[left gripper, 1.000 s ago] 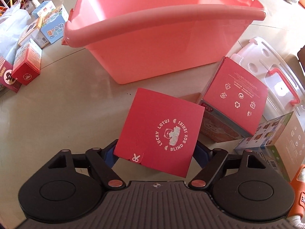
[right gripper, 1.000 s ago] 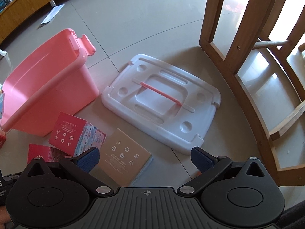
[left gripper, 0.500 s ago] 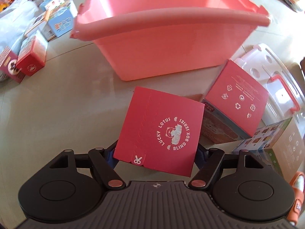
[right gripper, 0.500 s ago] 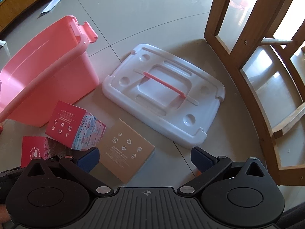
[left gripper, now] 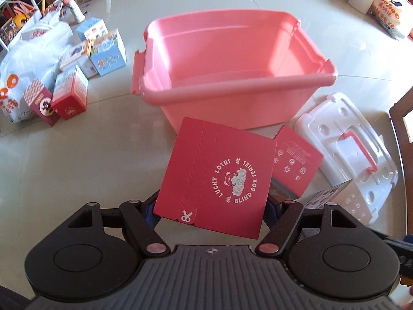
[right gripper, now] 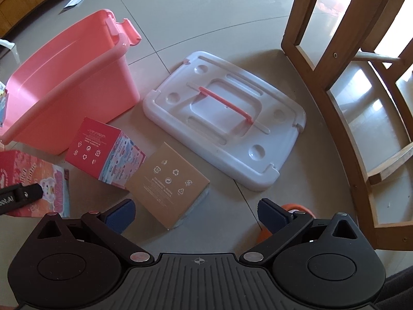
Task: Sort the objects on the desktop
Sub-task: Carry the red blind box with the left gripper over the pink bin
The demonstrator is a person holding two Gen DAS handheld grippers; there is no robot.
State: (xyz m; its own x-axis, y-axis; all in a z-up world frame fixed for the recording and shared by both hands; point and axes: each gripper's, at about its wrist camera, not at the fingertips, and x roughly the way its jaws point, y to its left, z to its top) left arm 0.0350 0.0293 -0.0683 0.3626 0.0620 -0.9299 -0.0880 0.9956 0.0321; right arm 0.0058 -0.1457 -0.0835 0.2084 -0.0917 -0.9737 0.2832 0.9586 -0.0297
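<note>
My left gripper (left gripper: 210,210) is shut on a red "Lucky Lotus" blind box (left gripper: 216,175) and holds it up above the floor, just in front of the empty pink bin (left gripper: 232,77). The held box also shows at the left edge of the right wrist view (right gripper: 33,180). My right gripper (right gripper: 196,213) is open and empty, low over the floor, with a brown box (right gripper: 167,183) just ahead of its left finger. A second red box (right gripper: 103,152) lies beside the brown one, near the bin (right gripper: 67,82).
The bin's white lid (right gripper: 224,126) with a pink handle lies on the floor to the right of the bin. Several more boxes (left gripper: 69,95) and a white bag (left gripper: 31,59) lie to the bin's left. Wooden chair legs (right gripper: 322,59) stand at the right.
My left gripper has risen with the red box, so the bin's inside now shows. My right gripper has moved slightly forward and down toward the brown box.
</note>
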